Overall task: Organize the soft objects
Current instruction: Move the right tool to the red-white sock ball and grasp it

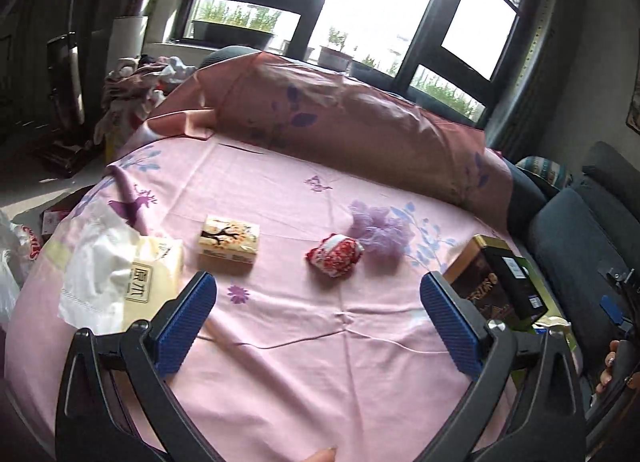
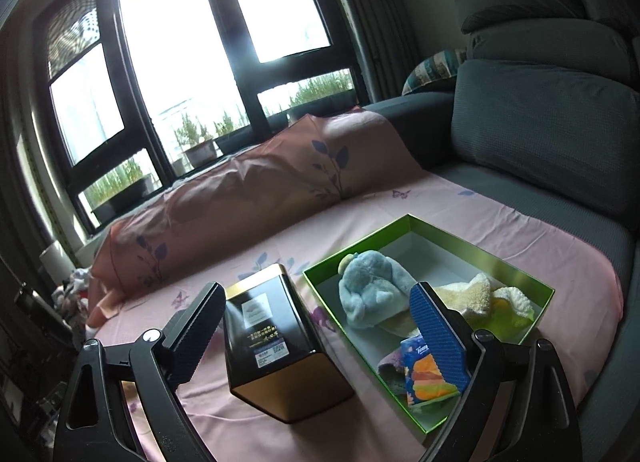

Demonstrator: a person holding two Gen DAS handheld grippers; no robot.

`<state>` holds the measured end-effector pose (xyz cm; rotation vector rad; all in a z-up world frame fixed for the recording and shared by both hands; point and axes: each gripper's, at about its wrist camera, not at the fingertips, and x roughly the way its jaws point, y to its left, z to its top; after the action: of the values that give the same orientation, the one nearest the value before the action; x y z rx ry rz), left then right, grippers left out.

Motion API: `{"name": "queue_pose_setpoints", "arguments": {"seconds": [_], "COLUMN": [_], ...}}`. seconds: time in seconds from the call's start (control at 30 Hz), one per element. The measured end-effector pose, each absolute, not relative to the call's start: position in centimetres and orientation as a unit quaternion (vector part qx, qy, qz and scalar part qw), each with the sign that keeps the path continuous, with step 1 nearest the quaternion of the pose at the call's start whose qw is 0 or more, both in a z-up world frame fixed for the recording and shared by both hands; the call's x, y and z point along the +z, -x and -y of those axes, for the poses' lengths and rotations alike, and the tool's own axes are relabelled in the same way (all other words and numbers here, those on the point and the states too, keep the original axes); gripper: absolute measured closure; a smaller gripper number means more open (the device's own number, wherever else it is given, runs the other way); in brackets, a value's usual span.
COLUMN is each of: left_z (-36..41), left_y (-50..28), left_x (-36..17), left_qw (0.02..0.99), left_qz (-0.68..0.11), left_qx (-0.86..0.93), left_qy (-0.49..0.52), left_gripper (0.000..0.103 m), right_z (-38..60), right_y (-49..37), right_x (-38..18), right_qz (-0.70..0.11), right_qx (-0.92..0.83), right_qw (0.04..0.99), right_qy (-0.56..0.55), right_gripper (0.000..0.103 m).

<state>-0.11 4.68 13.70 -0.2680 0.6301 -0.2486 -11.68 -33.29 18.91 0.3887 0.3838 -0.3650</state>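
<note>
My left gripper [image 1: 318, 308] is open and empty above the pink sheet [image 1: 280, 382]. Ahead of it lie a red-and-white soft bundle [image 1: 335, 254], a purple mesh puff [image 1: 380, 227], a small patterned tissue box [image 1: 229, 244] and a tissue pack in white plastic [image 1: 120, 282]. My right gripper [image 2: 316, 324] is open and empty over a black-and-gold tin [image 2: 276, 346]. To its right a green box [image 2: 532, 278] holds a blue plush [image 2: 374, 288], a cream fleece item [image 2: 480, 296], a purple cloth [image 2: 390, 368] and a blue tissue packet [image 2: 424, 370].
A pink pillow [image 1: 340, 109] lies along the back of the sheet. A grey sofa back [image 2: 540, 133] rises at the right. The tin also shows in the left wrist view [image 1: 492, 278]. A pile of clothes [image 1: 132, 89] sits off the far left corner.
</note>
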Motion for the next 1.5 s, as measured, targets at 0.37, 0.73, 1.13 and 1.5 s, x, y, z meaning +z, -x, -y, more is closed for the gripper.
{"name": "queue_pose_setpoints", "arguments": {"seconds": [0.37,0.73,1.13,1.5], "left_z": [-10.8,-13.4,-13.1,-11.4], "left_y": [-0.9,-0.4,-1.4,-1.8], "left_x": [11.3,11.6,10.6,10.1], "left_qw": [0.907,0.919,0.906,0.907], "left_qz": [-0.310,-0.286,-0.325,-0.351], "left_qx": [-0.132,-0.109,-0.114,-0.104], "left_qy": [0.253,0.249,0.245,0.208], "left_gripper": [0.001,0.002,0.006,0.008], "right_z": [29.2,22.0,15.6,14.5], "right_y": [9.1,5.3,-10.7,-13.7], "right_x": [18.8,18.8,8.8,4.1], "right_qz": [-0.219,-0.245,-0.414,-0.444], "right_qx": [-0.160,-0.014,0.009,0.006], "right_qw": [0.954,0.961,0.892,0.877], "right_qy": [-0.131,-0.128,-0.180,-0.183], "right_gripper": [0.009,0.009,0.024,0.078]}}
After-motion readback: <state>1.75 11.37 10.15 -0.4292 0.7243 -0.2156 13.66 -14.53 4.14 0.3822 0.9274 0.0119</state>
